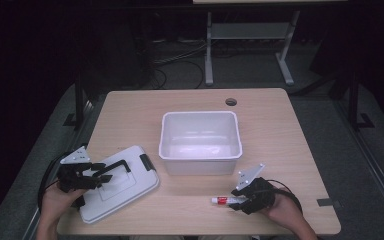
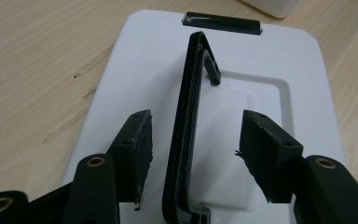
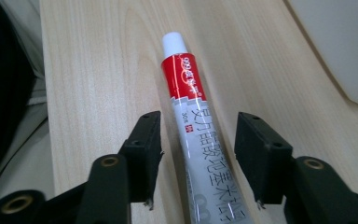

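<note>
A white box lid lies flat at the table's front left, its black handle raised. My left gripper straddles that handle, jaws apart, pads clear of it on both sides. A red and white tube with a white cap lies on the wood at the front right. My right gripper has its jaws on either side of the tube, and a gap shows at each pad. An empty white bin stands mid-table.
The bin's corner lies just to the right of the tube in the right gripper view. A black latch sits on the lid's far edge. A round cable hole marks the table's back. Desk legs and cables stand on the floor beyond.
</note>
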{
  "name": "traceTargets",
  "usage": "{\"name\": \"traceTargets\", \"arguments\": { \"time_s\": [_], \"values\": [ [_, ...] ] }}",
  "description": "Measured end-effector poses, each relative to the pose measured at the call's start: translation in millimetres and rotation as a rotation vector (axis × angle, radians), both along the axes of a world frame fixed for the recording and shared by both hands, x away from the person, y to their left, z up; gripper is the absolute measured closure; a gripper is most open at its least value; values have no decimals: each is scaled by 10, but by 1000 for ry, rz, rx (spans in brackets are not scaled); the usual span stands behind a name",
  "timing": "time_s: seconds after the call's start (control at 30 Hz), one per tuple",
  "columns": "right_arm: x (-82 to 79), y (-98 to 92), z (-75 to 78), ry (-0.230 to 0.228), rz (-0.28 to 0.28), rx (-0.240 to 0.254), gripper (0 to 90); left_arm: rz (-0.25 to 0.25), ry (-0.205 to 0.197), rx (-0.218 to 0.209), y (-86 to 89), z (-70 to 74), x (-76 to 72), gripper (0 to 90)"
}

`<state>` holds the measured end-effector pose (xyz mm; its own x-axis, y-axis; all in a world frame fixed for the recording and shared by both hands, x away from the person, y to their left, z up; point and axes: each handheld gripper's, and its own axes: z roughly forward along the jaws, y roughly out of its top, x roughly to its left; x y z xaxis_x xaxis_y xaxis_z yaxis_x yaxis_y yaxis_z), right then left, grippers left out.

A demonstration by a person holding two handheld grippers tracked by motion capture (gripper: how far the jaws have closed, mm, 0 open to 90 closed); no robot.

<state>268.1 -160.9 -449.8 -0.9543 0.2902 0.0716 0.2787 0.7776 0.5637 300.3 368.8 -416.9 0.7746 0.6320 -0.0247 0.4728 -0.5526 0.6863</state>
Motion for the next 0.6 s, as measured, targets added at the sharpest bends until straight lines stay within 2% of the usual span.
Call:
{"name": "traceTargets", "arguments": {
  "time_s": [0.1, 0.17, 0.37, 0.47, 0.6],
  "values": [
    [8, 18, -3, -2, 12, -19, 557, -2, -3, -16, -7, 20, -8, 420],
    [41, 50, 20, 4, 45, -40, 604, -17, -11, -40, -22, 46, -16, 415],
    [99, 120, 40, 9, 109, -87, 655, -10, -14, -32, -16, 51, -28, 398],
    [106, 128, 43, 10, 116, -91, 670, -10, -13, -35, -8, 49, -25, 396],
    [120, 121, 19, 36, 123, -98, 684, -16, -7, -28, -15, 40, -21, 393]
  ]
}}
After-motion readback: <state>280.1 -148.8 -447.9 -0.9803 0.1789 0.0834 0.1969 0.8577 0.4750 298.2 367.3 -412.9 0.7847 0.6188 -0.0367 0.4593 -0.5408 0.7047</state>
